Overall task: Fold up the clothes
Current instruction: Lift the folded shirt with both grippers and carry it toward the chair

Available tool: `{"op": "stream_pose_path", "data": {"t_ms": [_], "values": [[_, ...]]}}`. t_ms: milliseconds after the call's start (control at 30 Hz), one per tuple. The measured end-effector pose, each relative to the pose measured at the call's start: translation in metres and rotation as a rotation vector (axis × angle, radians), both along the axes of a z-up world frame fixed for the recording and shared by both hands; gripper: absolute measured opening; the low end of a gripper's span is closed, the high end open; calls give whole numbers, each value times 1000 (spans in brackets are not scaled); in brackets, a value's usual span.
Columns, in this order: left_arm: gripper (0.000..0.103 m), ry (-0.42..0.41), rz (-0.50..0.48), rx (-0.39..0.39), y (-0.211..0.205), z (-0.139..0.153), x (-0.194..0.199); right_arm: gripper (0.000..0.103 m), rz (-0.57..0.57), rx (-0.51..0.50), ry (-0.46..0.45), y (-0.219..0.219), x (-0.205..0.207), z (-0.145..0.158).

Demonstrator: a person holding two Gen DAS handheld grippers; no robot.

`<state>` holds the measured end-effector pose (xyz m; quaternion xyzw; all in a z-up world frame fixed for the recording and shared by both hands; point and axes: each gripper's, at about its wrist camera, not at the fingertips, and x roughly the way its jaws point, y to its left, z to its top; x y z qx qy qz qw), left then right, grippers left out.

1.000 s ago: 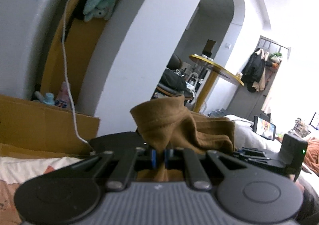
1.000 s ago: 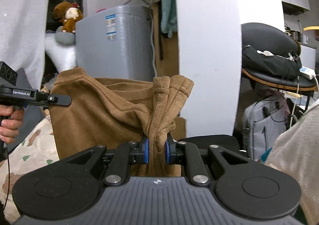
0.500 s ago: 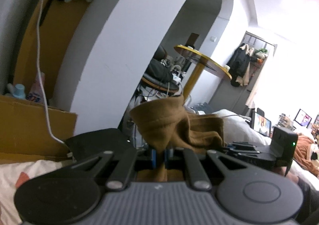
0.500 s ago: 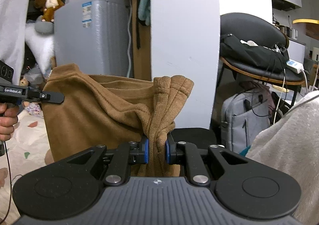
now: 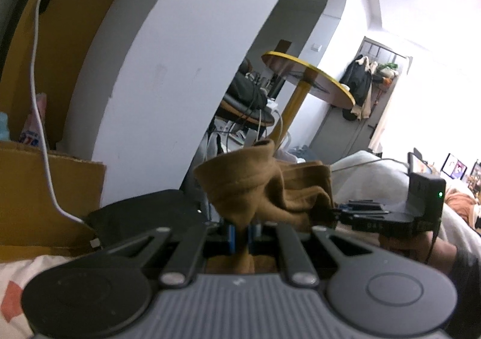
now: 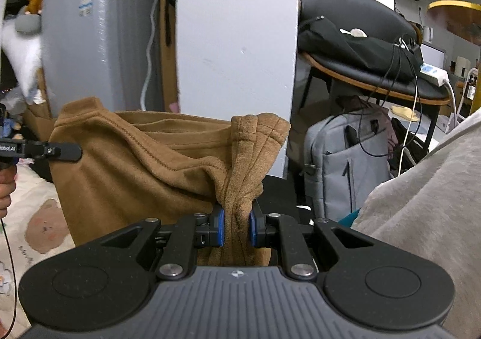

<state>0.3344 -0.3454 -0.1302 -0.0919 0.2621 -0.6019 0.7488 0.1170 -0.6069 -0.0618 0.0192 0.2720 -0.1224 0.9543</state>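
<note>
Right wrist view: the right gripper (image 6: 236,230) is clamped on a bunched hem of the soft brown knit garment (image 6: 135,170); the left gripper (image 5: 240,232) pinches the opposite corner. Hanging between them above the patterned bed sheet (image 6: 36,230), it looks light and floppy, best held at hems.

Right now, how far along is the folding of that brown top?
Done: both corners are picked up. The left gripper and right gripper are each shut on a bunched corner of the brown garment, which hangs stretched between them above the patterned bedsheet. Left: laying it flat and every fold; no crease shows.
</note>
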Motion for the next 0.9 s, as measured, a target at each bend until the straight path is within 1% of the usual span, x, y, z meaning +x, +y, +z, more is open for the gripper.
{"op": "stream_pose_path", "data": {"t_ms": [133,233,400,767,900], "values": [[8,28,14,-6,-11,-10,21,17,-16,-23,12,-9,21,-8],[8,37,20,-4,-18,-17,34,17,-22,-19,22,-15,36,-13],[8,43,35,17,-33,-31,58,17,-18,-28,60,-31,66,-24],[8,26,72,95,-76,-59,102,17,-58,-2,91,-65,107,-58],[8,29,84,126,-87,-72,117,17,-63,13,122,-77,127,-73]]}}
